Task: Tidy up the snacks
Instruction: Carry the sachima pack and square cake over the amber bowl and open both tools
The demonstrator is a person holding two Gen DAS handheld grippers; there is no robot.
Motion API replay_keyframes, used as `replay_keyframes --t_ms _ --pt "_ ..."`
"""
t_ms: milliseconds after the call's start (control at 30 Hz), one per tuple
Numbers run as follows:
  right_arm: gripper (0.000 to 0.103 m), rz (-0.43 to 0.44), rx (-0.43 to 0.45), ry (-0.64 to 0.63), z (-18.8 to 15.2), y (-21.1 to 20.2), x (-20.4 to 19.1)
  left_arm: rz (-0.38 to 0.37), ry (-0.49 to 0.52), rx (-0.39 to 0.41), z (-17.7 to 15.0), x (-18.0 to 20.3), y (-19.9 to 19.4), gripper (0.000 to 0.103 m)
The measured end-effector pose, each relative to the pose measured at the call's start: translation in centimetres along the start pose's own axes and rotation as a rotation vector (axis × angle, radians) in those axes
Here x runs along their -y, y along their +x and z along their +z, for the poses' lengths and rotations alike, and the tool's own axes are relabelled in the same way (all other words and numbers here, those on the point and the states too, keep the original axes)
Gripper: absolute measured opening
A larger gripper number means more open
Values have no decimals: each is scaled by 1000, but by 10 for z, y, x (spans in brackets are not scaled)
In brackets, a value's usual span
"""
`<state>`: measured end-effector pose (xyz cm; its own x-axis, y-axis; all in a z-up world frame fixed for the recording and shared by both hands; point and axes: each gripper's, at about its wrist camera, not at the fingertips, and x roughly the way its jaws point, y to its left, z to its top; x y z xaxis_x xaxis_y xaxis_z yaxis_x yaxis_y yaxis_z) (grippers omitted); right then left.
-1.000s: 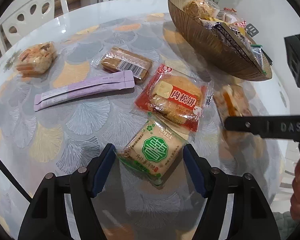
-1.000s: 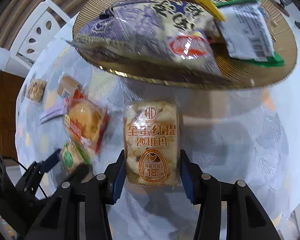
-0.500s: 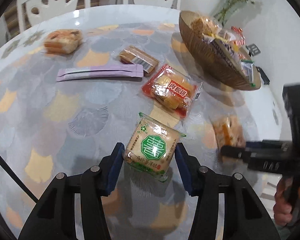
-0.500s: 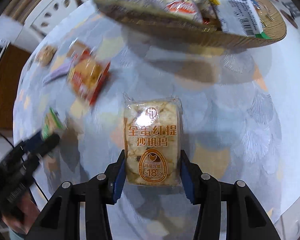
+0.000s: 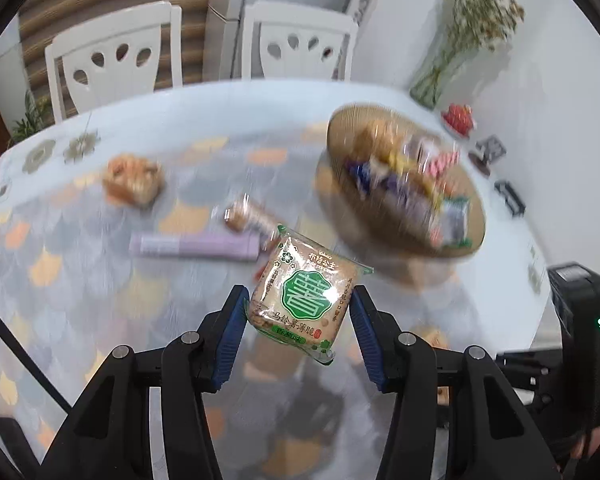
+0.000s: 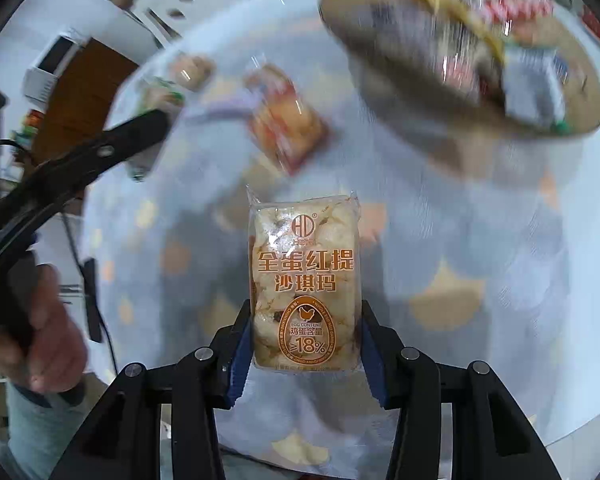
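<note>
My left gripper is shut on a green-label potato crisp pack and holds it in the air above the table. My right gripper is shut on a clear orange-print sachima pack, also lifted. The woven snack basket, full of packets, sits at the right rear of the table; it also shows in the right wrist view. The left gripper appears at the left of the right wrist view with its pack.
On the patterned tablecloth lie a purple stick pack, a brown bar, a nut cake and a red meat-floss pastry pack. Two white chairs stand behind the table. A flower vase stands at back right.
Both grippers have risen from the table with their packs. The left one closed on the green pack one second ago and lifted it; the views now tilt toward the basket.
</note>
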<state>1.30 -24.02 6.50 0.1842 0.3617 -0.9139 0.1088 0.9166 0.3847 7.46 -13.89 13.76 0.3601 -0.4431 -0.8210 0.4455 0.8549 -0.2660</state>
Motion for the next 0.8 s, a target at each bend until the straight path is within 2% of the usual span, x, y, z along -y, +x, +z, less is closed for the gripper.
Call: replay_keyframes --t_ms 133,200,333,400,533,800 --pt "46 -14 124 -2 21 -49 13 -65 -93 54 32 8 -6 49" --pt "46 -25 177 21 31 -70 27 -87 -98 69 45 16 -6 49" --pt "46 -95 286 64 62 -100 58 -40 -23 89 74 45 3 49" --pt "46 -103 321 91 77 -111 77 -21 2 90 84 57 10 49" --pt "46 -98 363 132 96 -128 101 -5 33 88 104 78 26 49" --pt "46 -108 361 105 143 -132 116 7 43 69 127 98 64 50"
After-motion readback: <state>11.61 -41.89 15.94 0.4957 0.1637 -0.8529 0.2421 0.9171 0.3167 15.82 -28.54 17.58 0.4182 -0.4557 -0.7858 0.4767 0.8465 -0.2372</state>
